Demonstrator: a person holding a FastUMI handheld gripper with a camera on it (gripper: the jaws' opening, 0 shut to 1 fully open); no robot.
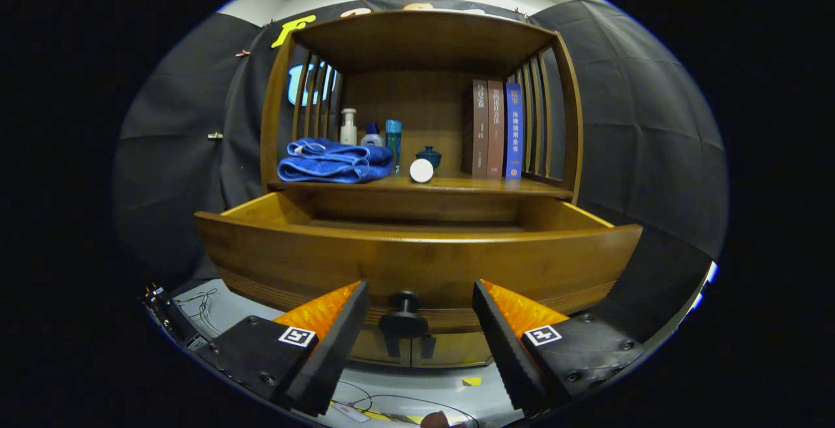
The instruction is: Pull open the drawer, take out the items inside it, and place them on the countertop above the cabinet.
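Note:
A wooden cabinet stands ahead with its drawer (417,255) pulled out toward me. The drawer's dark round knob (404,316) sits in the gap between my fingers, untouched. My gripper (421,301) is open, its fingers apart on either side of the knob, just in front of the drawer's front panel. The drawer's inside is mostly hidden behind its front wall; I see no items in the part that shows. Above it, the countertop (456,185) carries a folded blue towel (334,162), a white round object (421,170) and a small dark lidded cup (428,156).
At the back of the countertop stand a white pump bottle (348,128), a small blue-capped bottle (372,136) and a blue tube (393,136). Three upright books (496,129) fill the right side. A roof shelf and slatted sides enclose the countertop. Cables lie on the floor below.

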